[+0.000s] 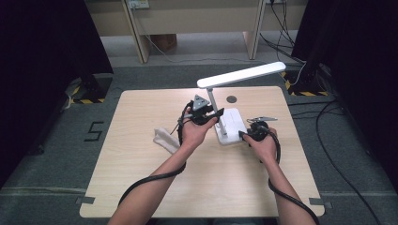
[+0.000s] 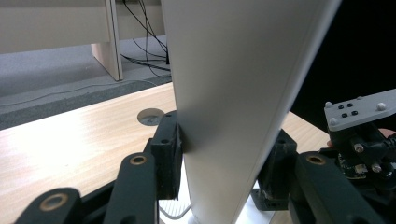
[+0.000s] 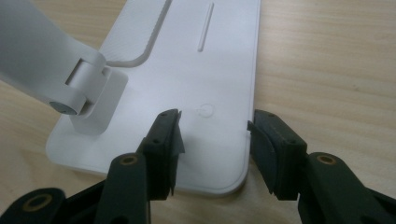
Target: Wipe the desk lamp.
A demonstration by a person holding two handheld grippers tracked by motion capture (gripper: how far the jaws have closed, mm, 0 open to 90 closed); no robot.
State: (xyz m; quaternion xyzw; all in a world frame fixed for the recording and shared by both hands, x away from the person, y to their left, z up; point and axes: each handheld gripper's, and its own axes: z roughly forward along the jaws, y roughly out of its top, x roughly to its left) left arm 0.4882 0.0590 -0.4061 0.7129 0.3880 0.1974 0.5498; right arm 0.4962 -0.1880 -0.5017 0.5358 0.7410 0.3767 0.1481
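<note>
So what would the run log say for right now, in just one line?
left gripper: fingers shut on lamp arm | right gripper: open, fingers over corner of lamp base | lamp head: raised | table: cloth at left

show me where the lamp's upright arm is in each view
High view: the arm stands at table centre, rising from the base beside the left claw.
Left gripper view: it fills the middle, between the jaws.
Right gripper view: its lower end is at the upper left, at the hinge.
Shared landmark: the white base.
</note>
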